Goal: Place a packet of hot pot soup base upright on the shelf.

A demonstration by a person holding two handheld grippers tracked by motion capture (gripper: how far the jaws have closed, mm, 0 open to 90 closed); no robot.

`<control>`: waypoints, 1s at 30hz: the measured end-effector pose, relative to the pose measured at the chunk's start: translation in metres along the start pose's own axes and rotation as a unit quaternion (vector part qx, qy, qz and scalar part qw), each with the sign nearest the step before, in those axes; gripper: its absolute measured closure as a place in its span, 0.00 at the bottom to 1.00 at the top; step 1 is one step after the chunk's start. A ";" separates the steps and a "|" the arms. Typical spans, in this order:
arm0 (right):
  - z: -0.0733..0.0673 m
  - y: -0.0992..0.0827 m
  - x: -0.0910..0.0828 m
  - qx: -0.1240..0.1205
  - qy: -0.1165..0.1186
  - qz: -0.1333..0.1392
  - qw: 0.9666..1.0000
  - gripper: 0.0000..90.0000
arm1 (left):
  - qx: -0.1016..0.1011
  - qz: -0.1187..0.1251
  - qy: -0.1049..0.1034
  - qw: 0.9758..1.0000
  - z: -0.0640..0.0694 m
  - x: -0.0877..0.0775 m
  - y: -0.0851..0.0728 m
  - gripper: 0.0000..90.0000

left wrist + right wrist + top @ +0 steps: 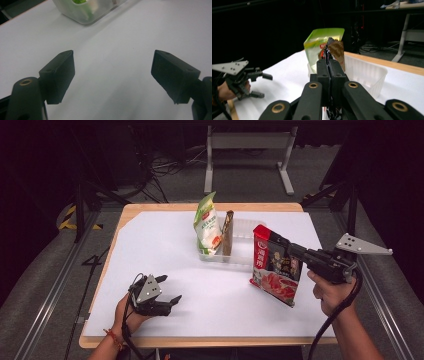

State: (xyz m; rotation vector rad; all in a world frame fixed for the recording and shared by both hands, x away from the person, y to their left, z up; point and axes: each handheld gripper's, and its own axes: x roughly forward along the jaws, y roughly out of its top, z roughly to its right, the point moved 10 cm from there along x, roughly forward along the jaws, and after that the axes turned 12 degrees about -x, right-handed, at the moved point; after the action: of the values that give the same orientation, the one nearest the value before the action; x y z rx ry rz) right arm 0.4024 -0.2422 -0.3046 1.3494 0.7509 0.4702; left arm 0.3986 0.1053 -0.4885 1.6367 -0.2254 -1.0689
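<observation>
R gripper (284, 246) jaws clamp glossy red pouch (275, 270); L gripper (170, 302) jaws apart, empty.

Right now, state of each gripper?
Left gripper: open, empty, low over the white table.
Right gripper: shut on the red snack bag, holding it by its top edge.

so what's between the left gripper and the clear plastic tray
Nothing: bare white table sheet runs from the open left gripper to the clear plastic tray, per the left gripper view.
</observation>
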 end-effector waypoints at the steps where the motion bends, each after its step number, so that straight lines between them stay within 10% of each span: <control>1: 0.001 0.002 0.000 0.001 0.000 0.004 1.000 0.98 | 0.001 -0.001 0.001 1.000 0.000 0.000 0.000 0.22; 30: 0.025 0.056 0.033 -0.008 -0.041 0.025 0.999 0.98 | -0.022 0.016 -0.006 1.000 -0.005 -0.005 0.003 0.22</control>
State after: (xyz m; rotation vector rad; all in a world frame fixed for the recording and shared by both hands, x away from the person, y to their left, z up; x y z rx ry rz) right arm 0.4495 -0.2269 -0.2555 1.3666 0.6455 0.4575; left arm 0.4010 0.1107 -0.4835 1.5821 -0.2338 -1.0522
